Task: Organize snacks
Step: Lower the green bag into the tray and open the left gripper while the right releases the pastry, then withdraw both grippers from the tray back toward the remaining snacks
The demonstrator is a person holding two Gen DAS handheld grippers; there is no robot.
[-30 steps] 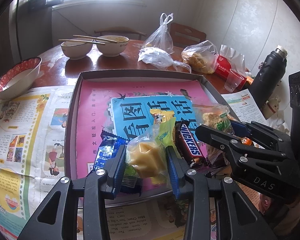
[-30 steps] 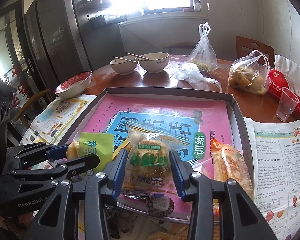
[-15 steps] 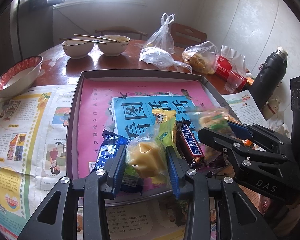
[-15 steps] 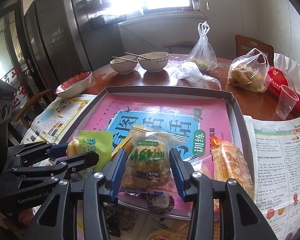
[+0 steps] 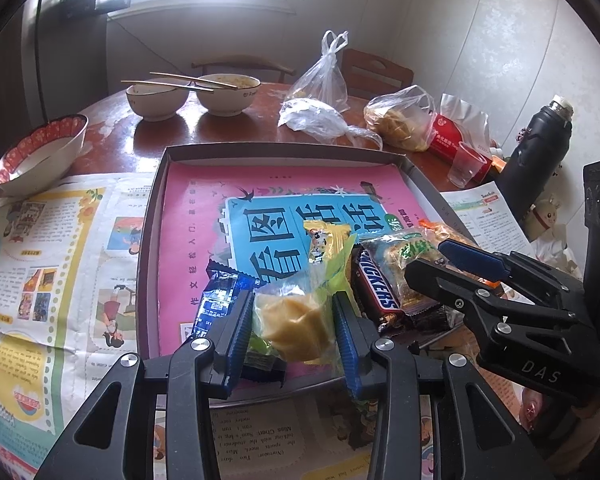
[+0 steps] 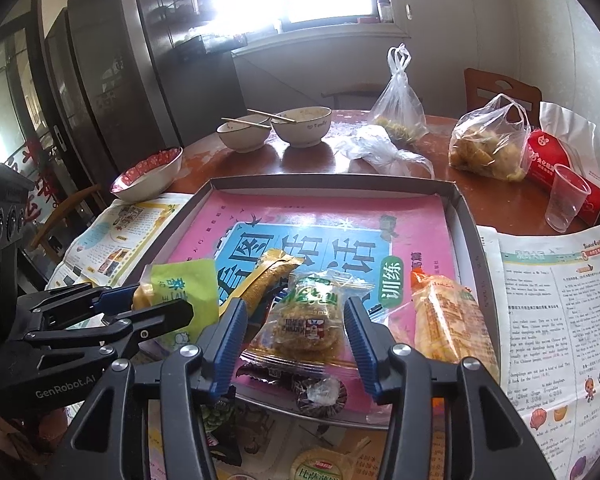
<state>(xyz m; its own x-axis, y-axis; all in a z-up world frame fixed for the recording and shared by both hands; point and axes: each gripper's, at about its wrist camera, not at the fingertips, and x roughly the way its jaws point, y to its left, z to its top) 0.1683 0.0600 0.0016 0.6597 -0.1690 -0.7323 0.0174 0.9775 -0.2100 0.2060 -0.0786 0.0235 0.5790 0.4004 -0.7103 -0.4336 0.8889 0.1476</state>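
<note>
My left gripper [image 5: 294,330] is shut on a yellow cake in a clear and green wrapper [image 5: 296,318], held over the near edge of the grey tray [image 5: 156,184]. In the right wrist view my right gripper [image 6: 296,344] has opened; the brown round cake packet [image 6: 306,320] lies between its fingers on the tray [image 6: 466,216], untouched. A Snickers bar [image 5: 376,290], a blue packet [image 5: 216,300] and a yellow packet [image 5: 324,238] lie on the pink book in the tray. An orange snack packet [image 6: 448,320] lies right of my right gripper.
Two white bowls with chopsticks [image 5: 188,94], a red-rimmed bowl [image 5: 40,152], plastic bags of food [image 5: 400,120], a plastic cup [image 5: 466,164] and a black flask [image 5: 540,144] stand behind the tray. Newspaper [image 5: 40,264] covers the table on both sides. More snacks lie below the tray's near edge [image 6: 320,466].
My right gripper has opened and let go of the brown cake packet, which now rests on the tray. My left gripper still holds the yellow cake and has barely moved.
</note>
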